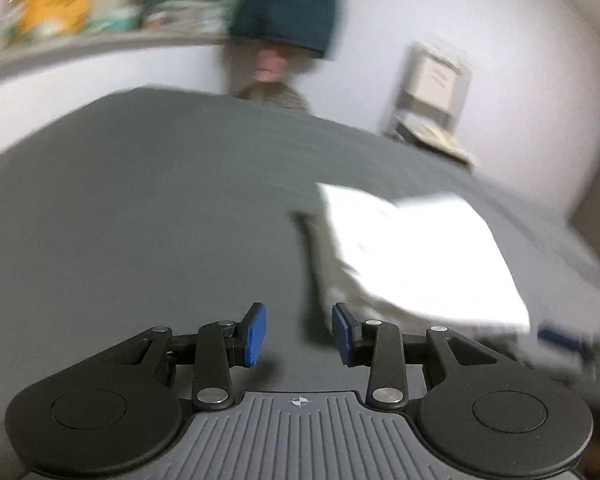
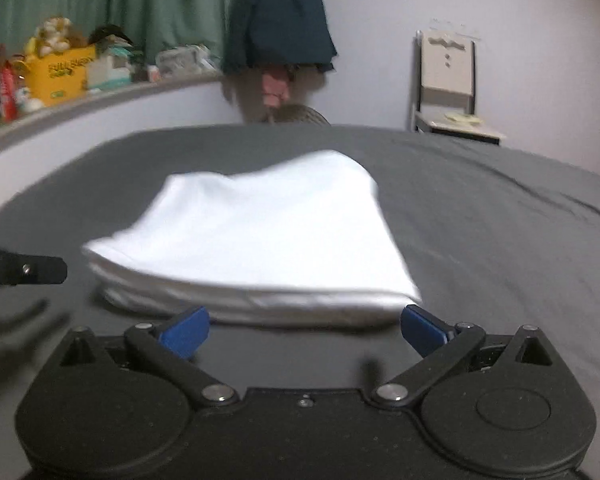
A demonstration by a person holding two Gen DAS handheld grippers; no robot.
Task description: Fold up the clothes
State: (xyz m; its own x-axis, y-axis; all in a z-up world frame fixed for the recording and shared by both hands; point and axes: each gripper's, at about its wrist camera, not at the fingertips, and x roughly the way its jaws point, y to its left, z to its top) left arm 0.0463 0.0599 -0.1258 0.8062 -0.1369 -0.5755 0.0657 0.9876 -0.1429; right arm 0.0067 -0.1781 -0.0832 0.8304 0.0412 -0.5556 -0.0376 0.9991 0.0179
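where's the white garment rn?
The folded white garment lies on the dark grey bed sheet, centre in the right wrist view, just ahead of the open right gripper. In the left wrist view it sits right of the left gripper.

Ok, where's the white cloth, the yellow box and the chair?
white cloth (image 2: 256, 232): right wrist view, middle of its top layer.
yellow box (image 2: 62, 76): right wrist view, its front face, on the ledge.
chair (image 2: 446, 66): right wrist view, its pale backrest.
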